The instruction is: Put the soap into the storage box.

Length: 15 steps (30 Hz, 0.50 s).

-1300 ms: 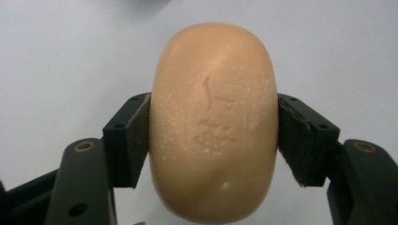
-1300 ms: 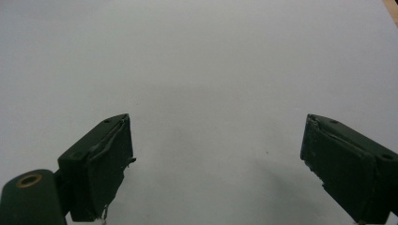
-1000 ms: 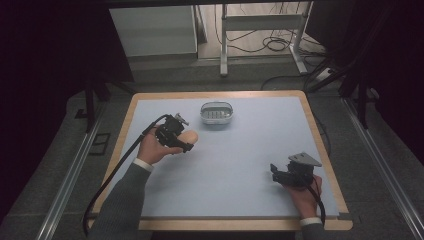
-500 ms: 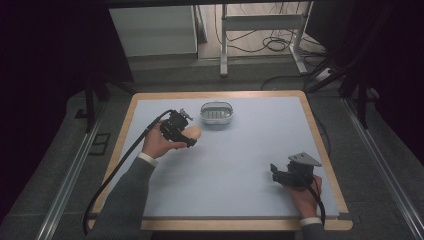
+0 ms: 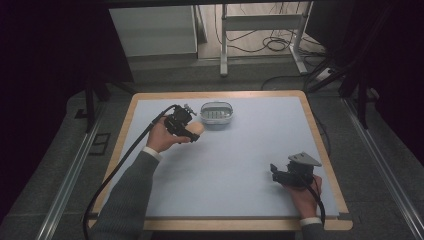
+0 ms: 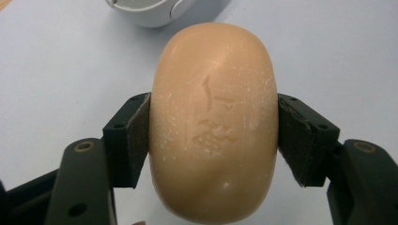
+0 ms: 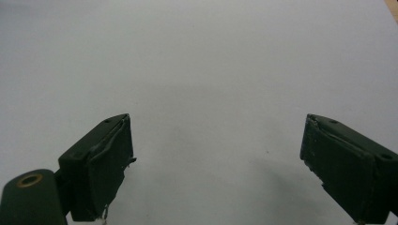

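A tan oval bar of soap (image 6: 213, 122) with a stamped mark is pinched between the two black pads of my left gripper (image 6: 213, 136), which is shut on it. In the high view the left gripper (image 5: 192, 131) holds the soap (image 5: 196, 129) just left of a white soap dish (image 5: 217, 113) at the back of the mat. The dish's rim (image 6: 155, 11) peeks in at the top of the left gripper view. My right gripper (image 5: 276, 173) rests near the mat's front right, its jaws wide apart over bare mat (image 7: 216, 154), nothing between them.
A pale blue mat (image 5: 235, 165) covers the wood-edged table (image 5: 320, 145). Black cables trail from both grippers, the left one (image 5: 120, 170) looping off the table's left side. Metal rails run along both sides of the table, and a desk frame (image 5: 260, 25) stands behind.
My left gripper has carried the soap toward the back right, closer to the white dish. The right gripper has stayed put.
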{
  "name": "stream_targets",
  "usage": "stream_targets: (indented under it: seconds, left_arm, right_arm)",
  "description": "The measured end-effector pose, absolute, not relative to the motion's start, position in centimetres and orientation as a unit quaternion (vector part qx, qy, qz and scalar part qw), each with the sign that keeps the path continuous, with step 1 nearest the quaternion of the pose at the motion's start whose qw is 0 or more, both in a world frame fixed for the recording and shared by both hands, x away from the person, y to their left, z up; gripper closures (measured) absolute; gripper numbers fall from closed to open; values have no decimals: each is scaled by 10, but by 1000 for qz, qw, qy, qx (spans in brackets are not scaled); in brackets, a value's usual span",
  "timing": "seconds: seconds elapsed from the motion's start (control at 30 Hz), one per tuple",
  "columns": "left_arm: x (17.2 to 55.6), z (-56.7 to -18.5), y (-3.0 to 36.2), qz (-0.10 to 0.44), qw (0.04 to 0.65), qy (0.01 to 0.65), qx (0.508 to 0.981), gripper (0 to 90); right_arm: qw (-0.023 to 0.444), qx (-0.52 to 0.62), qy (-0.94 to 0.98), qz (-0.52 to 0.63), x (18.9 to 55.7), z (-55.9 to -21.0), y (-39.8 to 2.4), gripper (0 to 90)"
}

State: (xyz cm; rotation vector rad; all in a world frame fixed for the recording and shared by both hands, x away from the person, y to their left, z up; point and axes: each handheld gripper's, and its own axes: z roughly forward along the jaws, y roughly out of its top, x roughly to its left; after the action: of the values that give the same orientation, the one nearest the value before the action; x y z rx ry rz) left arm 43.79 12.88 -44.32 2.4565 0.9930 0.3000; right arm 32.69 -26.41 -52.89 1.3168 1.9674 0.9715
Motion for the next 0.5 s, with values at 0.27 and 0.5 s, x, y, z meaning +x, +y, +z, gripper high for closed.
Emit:
stream_targets:
  seconds: [0.27, 0.5]
  left_arm:
    - [446, -443, 122, 109, 233, 361, 897, 328]
    - [455, -442, 116, 107, 234, 363, 896, 328]
  right_arm:
    - [287, 493, 736, 364, 327, -529, -264, 98]
    - [287, 493, 737, 364, 327, -529, -264, 98]
